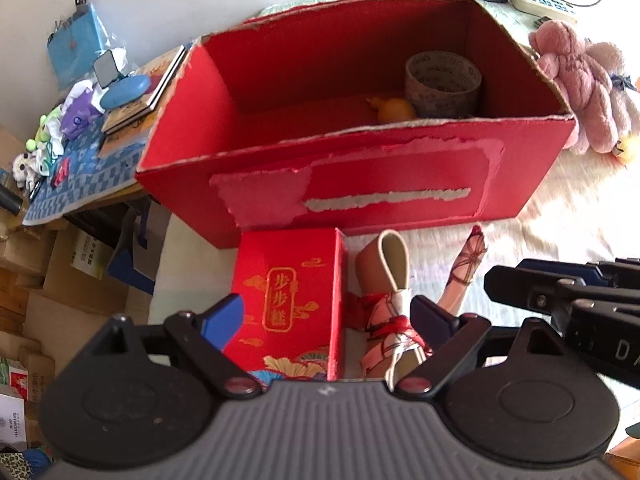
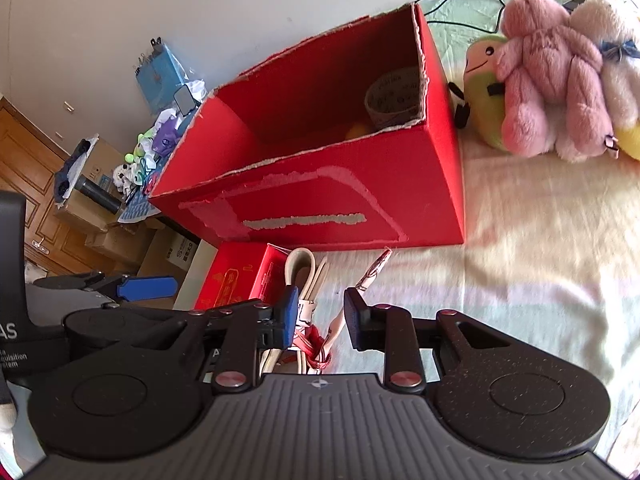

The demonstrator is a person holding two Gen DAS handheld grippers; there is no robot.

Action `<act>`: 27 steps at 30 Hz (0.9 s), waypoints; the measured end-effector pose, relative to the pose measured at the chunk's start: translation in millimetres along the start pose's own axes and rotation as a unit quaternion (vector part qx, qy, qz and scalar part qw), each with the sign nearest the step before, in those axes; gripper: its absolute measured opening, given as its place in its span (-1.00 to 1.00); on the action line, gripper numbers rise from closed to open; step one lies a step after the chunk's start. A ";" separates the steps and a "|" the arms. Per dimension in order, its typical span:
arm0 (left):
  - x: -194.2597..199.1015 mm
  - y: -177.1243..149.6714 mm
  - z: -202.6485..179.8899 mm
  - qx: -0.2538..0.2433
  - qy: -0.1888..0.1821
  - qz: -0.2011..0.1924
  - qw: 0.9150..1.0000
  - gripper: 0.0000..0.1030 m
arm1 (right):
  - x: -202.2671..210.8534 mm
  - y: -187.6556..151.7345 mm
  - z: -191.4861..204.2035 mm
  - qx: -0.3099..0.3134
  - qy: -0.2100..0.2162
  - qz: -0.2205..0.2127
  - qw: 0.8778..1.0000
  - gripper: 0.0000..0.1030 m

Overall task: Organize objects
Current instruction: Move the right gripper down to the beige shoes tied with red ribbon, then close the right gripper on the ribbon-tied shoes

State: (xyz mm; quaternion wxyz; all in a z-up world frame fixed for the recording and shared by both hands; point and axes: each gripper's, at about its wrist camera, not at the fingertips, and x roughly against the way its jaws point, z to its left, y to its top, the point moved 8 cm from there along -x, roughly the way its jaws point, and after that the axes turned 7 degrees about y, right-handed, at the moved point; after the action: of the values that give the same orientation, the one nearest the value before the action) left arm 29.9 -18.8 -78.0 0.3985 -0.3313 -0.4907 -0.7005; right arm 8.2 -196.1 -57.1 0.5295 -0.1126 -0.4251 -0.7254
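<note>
A pale striped bedsheet (image 2: 520, 240) covers the bed below a white wall. The big red box (image 1: 360, 184) sits at twelve o'clock. Both the left gripper (image 1: 328, 316) and right gripper (image 2: 320, 318) gape apart around the rolled scroll (image 1: 390, 304) beside a small red carton (image 1: 288, 300).

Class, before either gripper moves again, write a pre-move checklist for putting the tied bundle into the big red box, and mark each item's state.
1. Left gripper open: ok.
2. Right gripper open: ok.
3. Tied bundle between the right fingers: ok; whether they touch it, cannot tell.
4. Big red box open on top: ok.
5. Free floor space inside, left of the tape roll and the orange object: ok.
6. Small red box clear of the bundle: cannot tell.
</note>
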 end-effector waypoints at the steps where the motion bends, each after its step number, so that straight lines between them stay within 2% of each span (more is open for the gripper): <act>1: -1.6 -0.8 0.8 0.000 -0.001 0.002 1.000 0.78 | -0.8 -0.6 -0.3 -0.002 0.000 0.002 1.000 -0.45; 9: -9.5 -6.2 5.3 -0.004 -0.006 0.011 1.000 0.78 | -6.5 -2.1 -5.9 -0.025 0.003 0.016 1.000 -0.43; 11: -9.6 -7.8 6.4 -0.006 -0.011 0.009 1.000 0.79 | -7.8 -3.4 -7.7 -0.033 0.004 0.019 0.999 -0.35; 16: -8.3 -14.5 9.5 -0.014 -0.026 -0.003 1.000 0.79 | -11.9 -6.6 -12.9 -0.050 0.005 0.031 0.998 -0.35; 22: -1.4 -27.4 6.8 -0.019 -0.094 -0.018 0.995 0.74 | -19.3 -11.5 -14.7 -0.070 0.012 0.051 0.996 -0.34; 27: 4.7 -34.5 -1.6 -0.016 -0.151 -0.027 0.988 0.55 | -24.1 -18.6 -20.3 -0.084 0.009 0.064 0.994 -0.17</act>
State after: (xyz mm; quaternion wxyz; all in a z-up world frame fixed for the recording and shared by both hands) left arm -2.9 -14.5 -89.1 0.2958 -0.4263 -0.5429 -0.6603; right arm 7.9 -193.4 -93.6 0.5676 -0.1771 -0.3497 -0.7240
